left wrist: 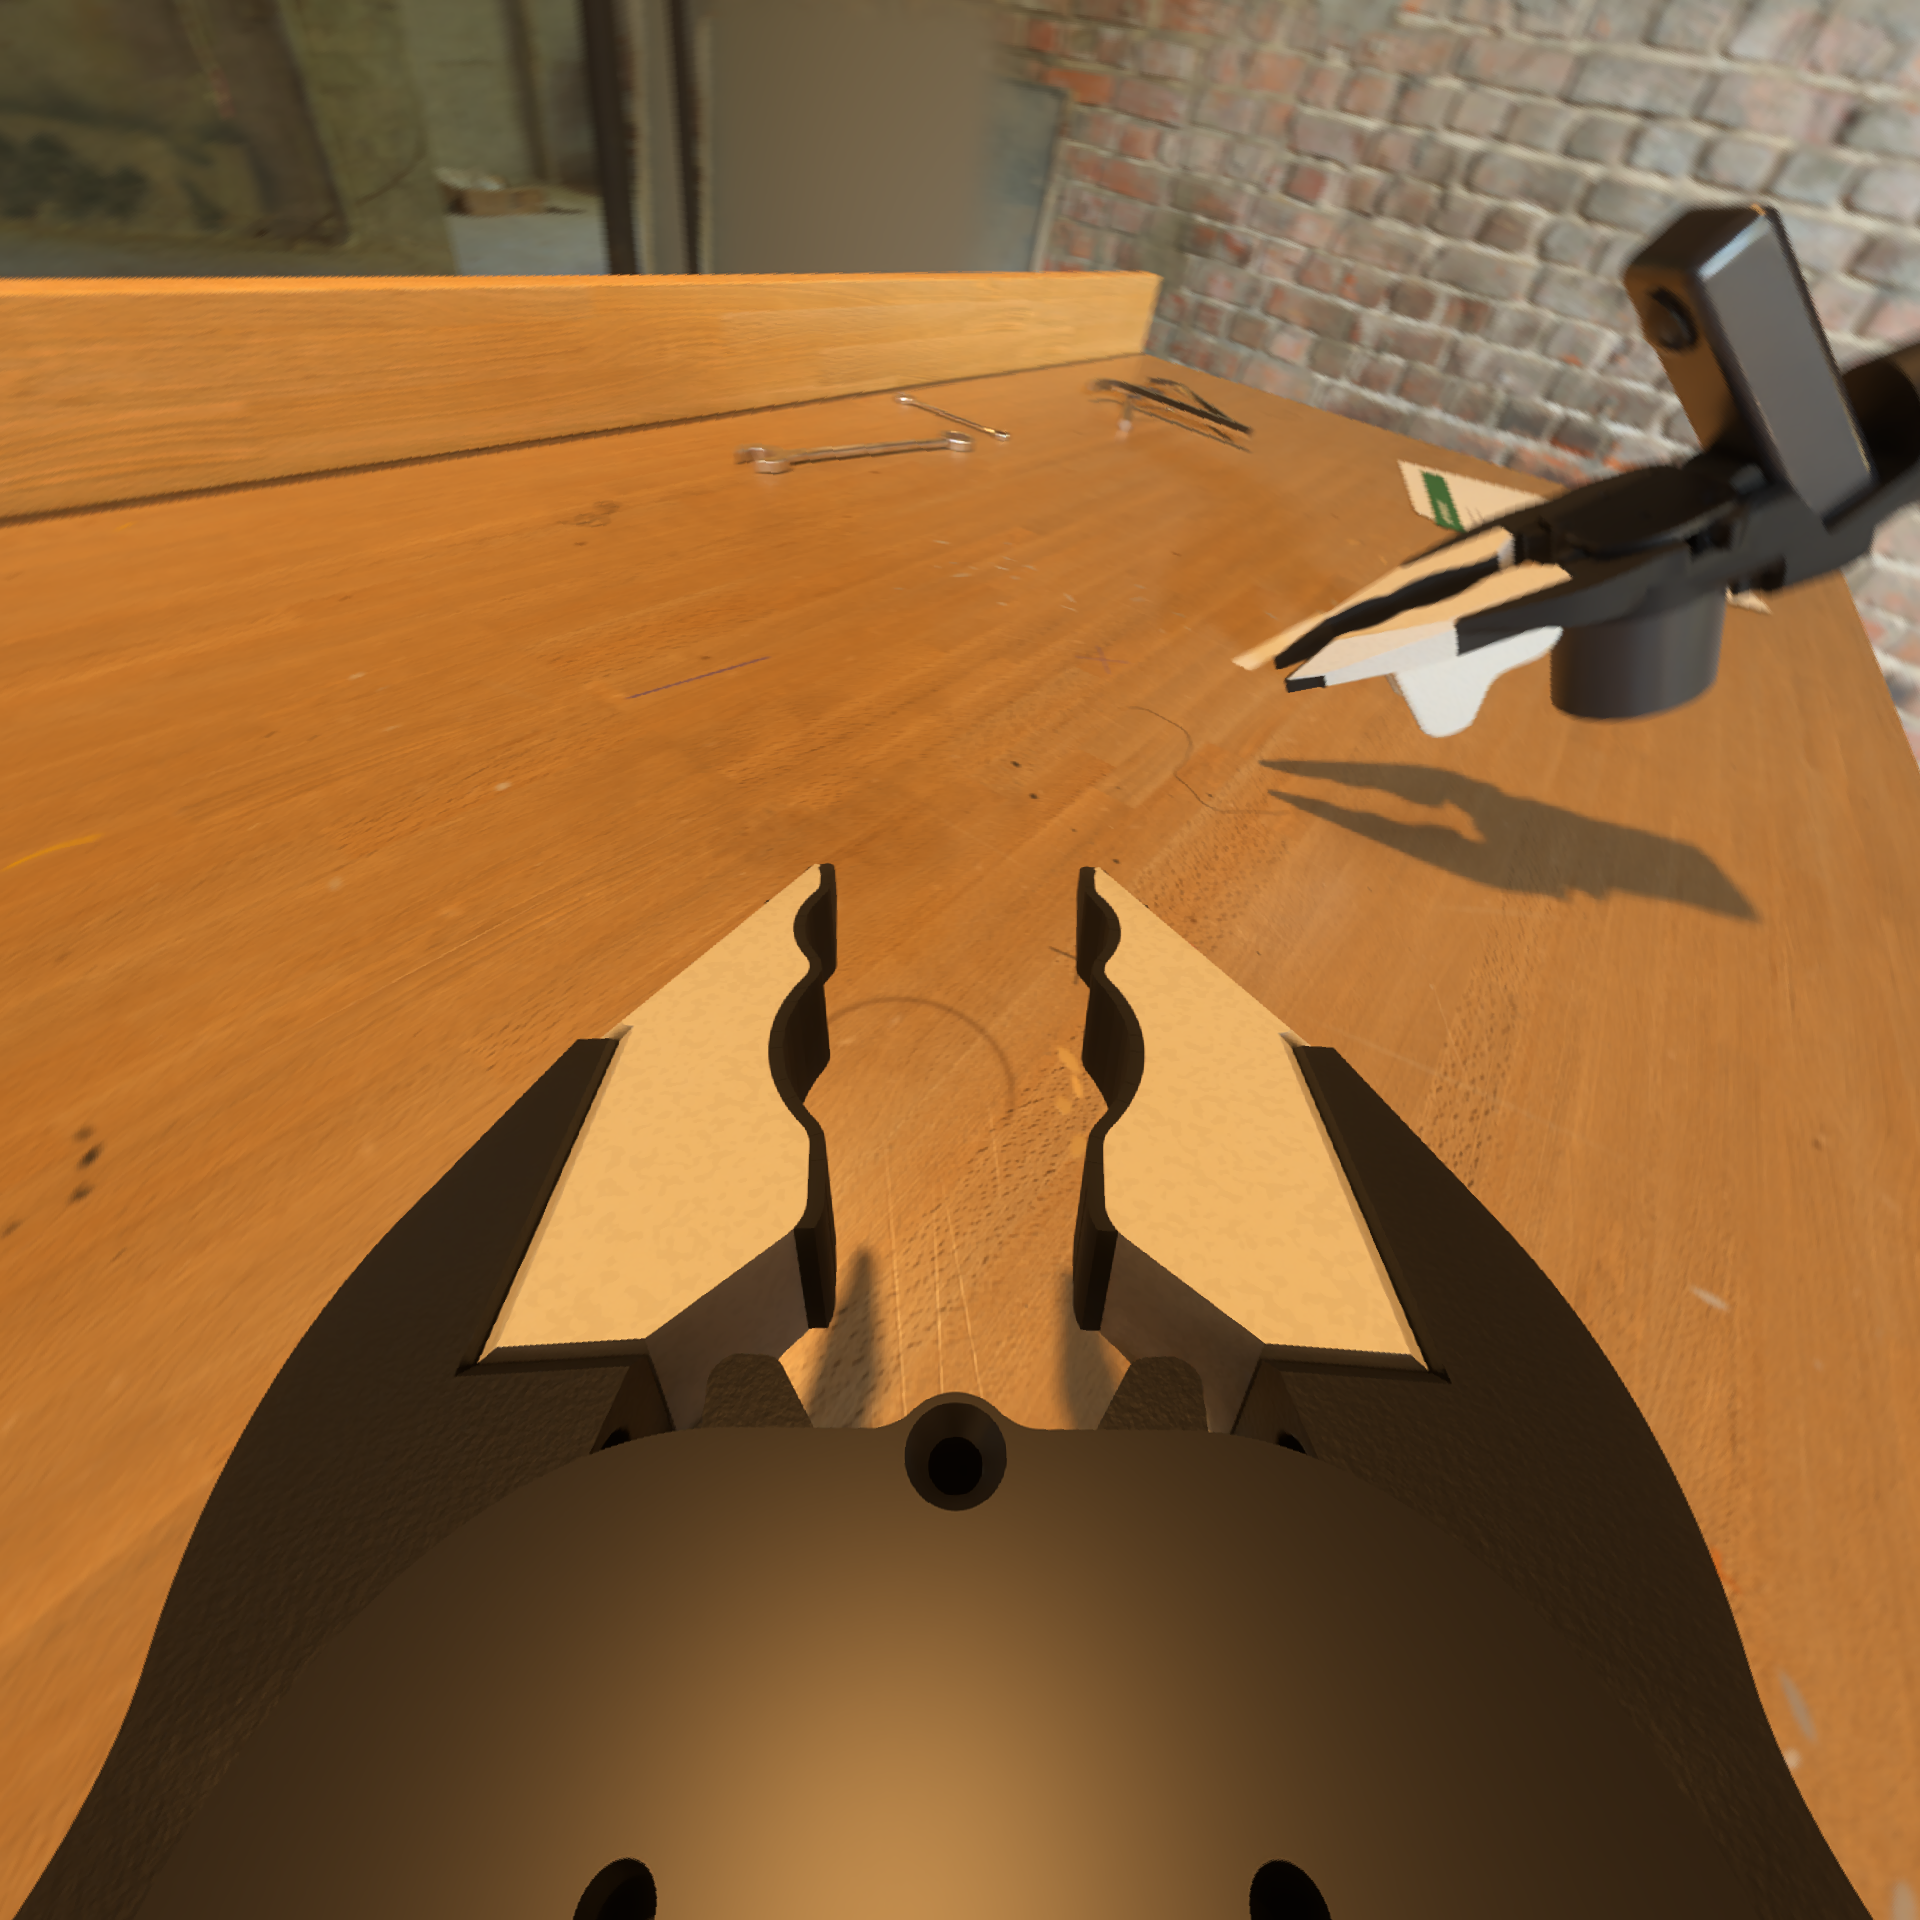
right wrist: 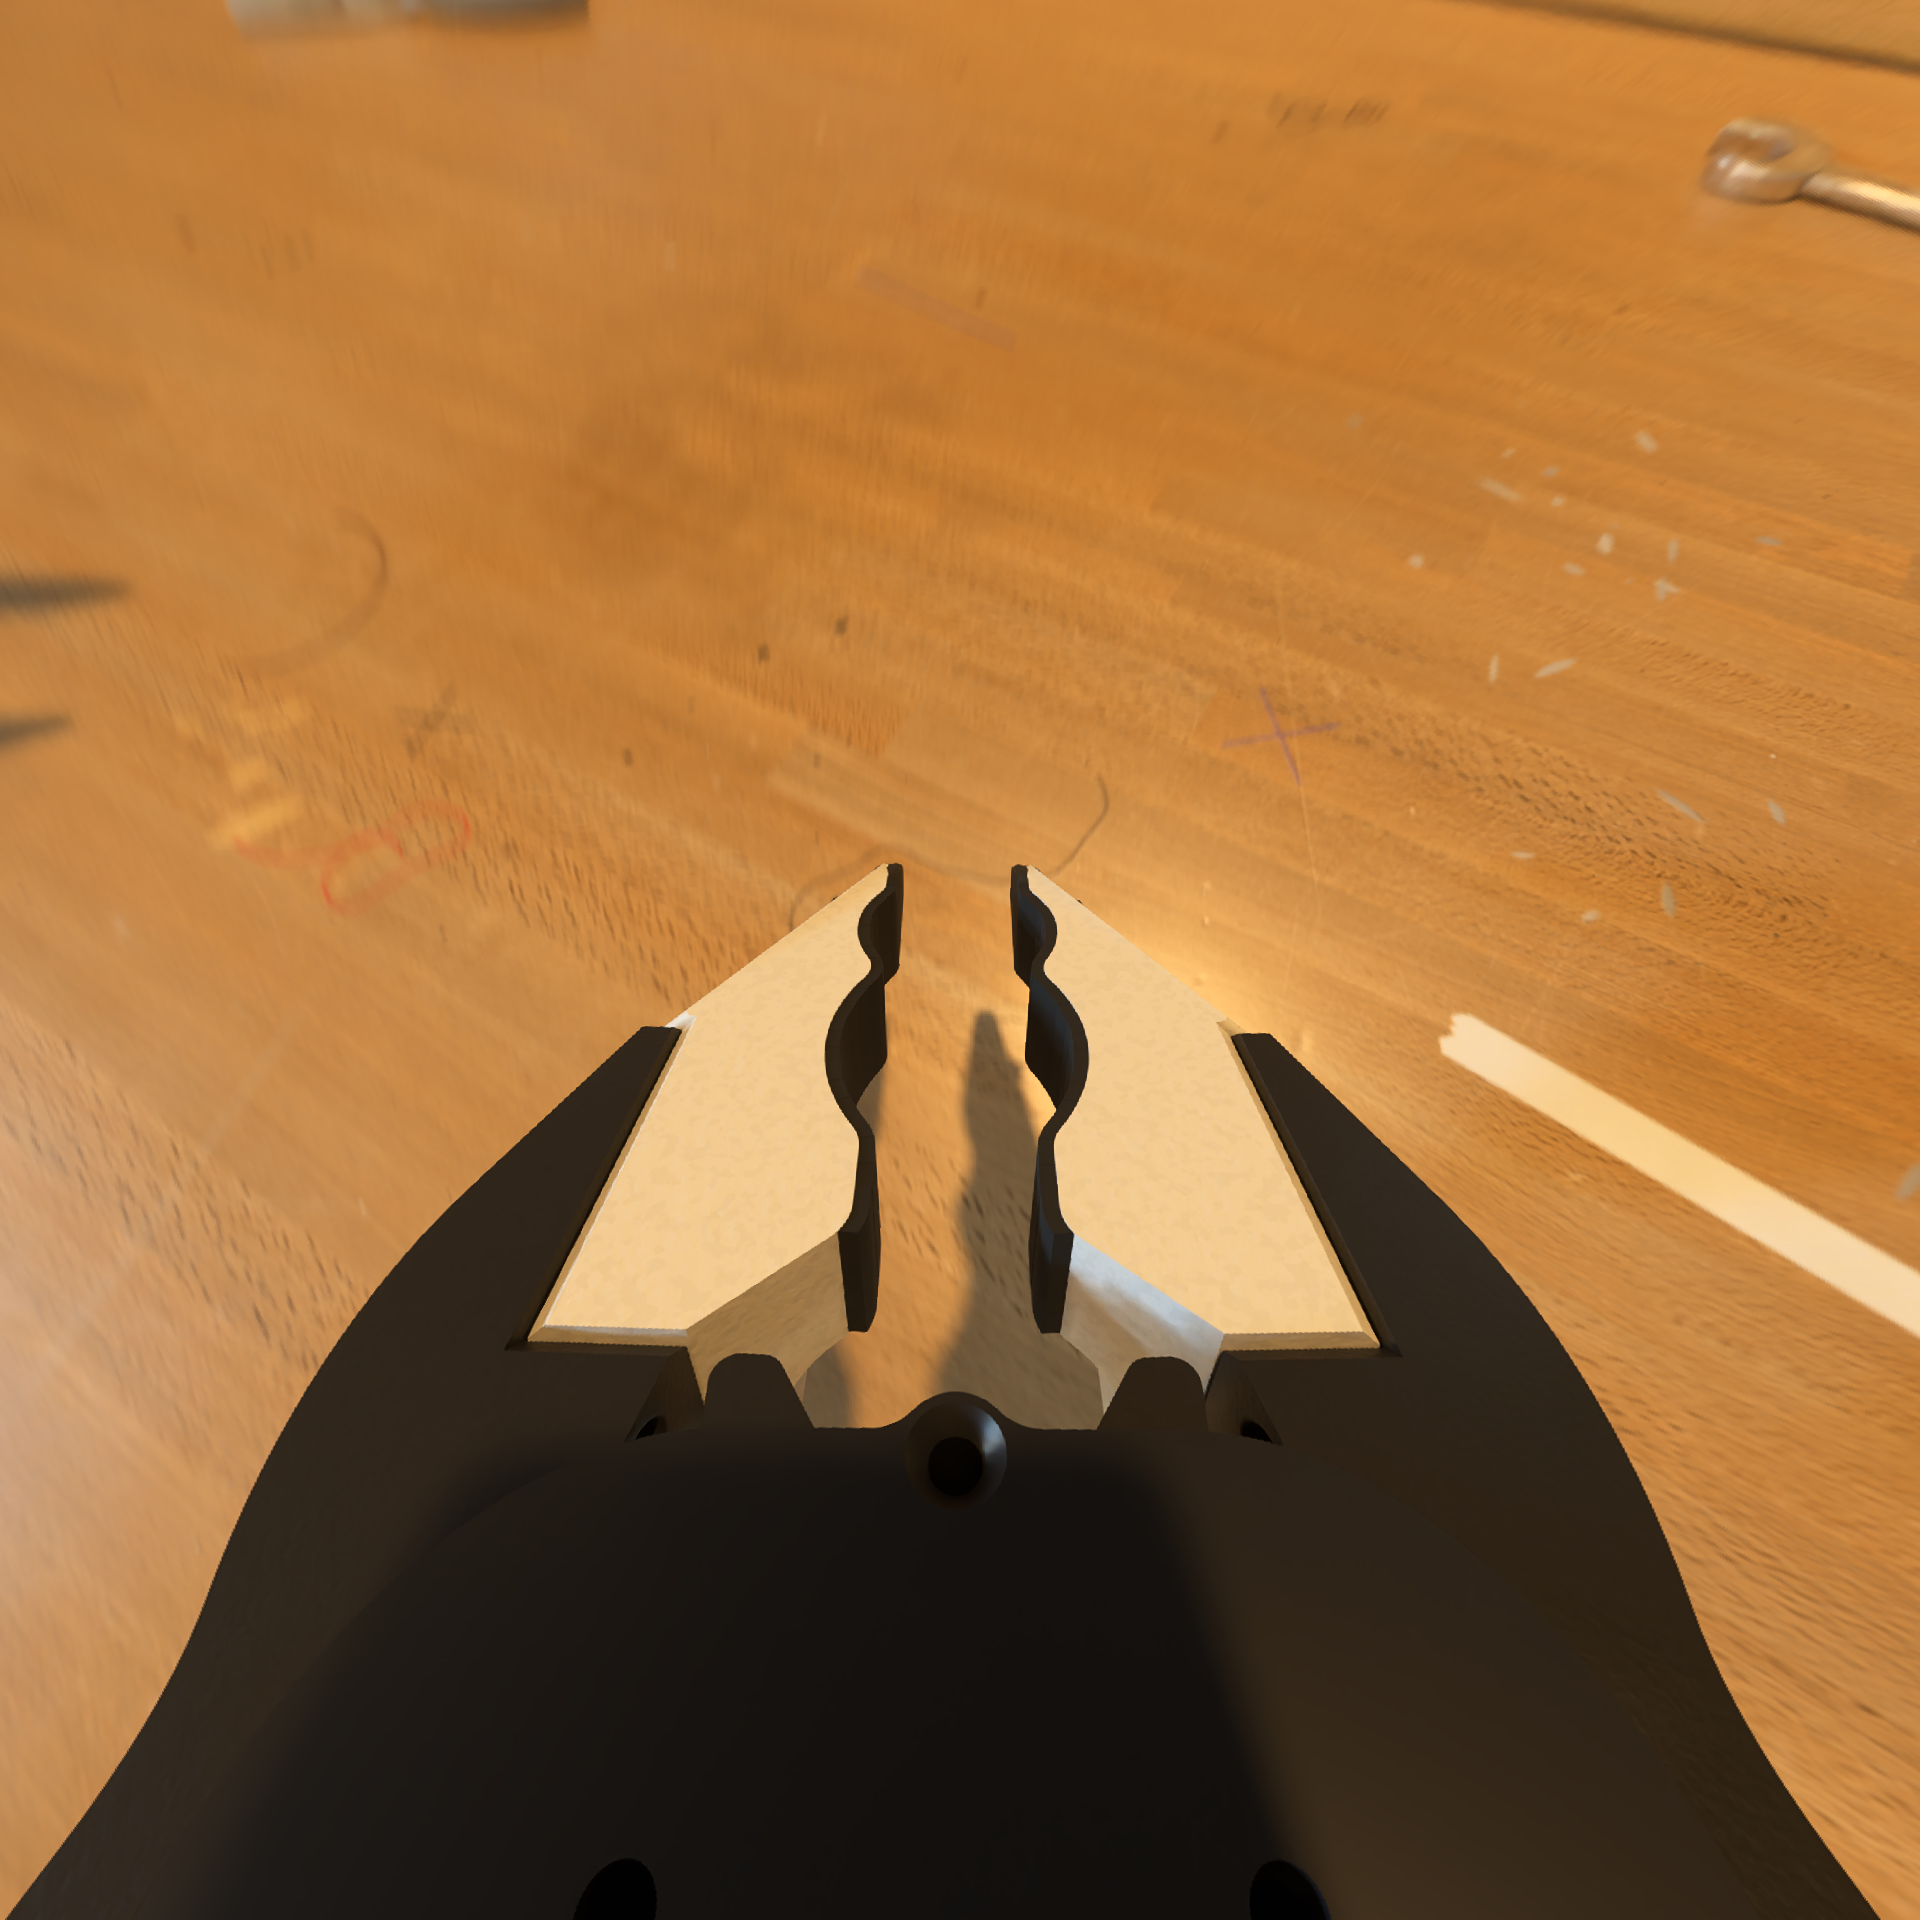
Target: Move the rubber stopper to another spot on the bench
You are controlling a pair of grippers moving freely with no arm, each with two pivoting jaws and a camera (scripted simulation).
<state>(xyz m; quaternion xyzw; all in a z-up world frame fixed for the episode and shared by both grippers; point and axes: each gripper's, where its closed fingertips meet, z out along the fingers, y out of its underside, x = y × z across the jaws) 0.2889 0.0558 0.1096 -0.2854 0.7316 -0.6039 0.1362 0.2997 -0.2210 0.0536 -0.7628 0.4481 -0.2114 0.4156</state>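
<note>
Left wrist view gives us no sure sight of the rubber stopper, and neither does the right wrist view. The nearest candidate is a dark stubby cylinder [left wrist: 1636, 665] at 2 o'clock, under the body of the right gripper [left wrist: 1288, 670]; we cannot tell whether it is the stopper or part of that gripper.

The right gripper hangs above the bench [left wrist: 520, 779], casting a shadow on the wood. Its jaws are released, with a narrow gap and only bare wood between them. The left gripper [left wrist: 956, 873] also hangs over the bench, its jaws released wider and likewise empty.

At 12 o'clock, near the wooden backboard [left wrist: 520, 384], we see a silver wrench [left wrist: 857, 452]. Just beyond it lies a thin metal pin [left wrist: 951, 416], and a clutch of black strands [left wrist: 1174, 410] sits at 1 o'clock. A white card with a green patch [left wrist: 1444, 499] peeks out behind the right gripper. In the right wrist view, a pale strip [right wrist: 1662, 1153] lies at 3 o'clock. A brick wall [left wrist: 1455, 208] stands beyond the bench
</note>
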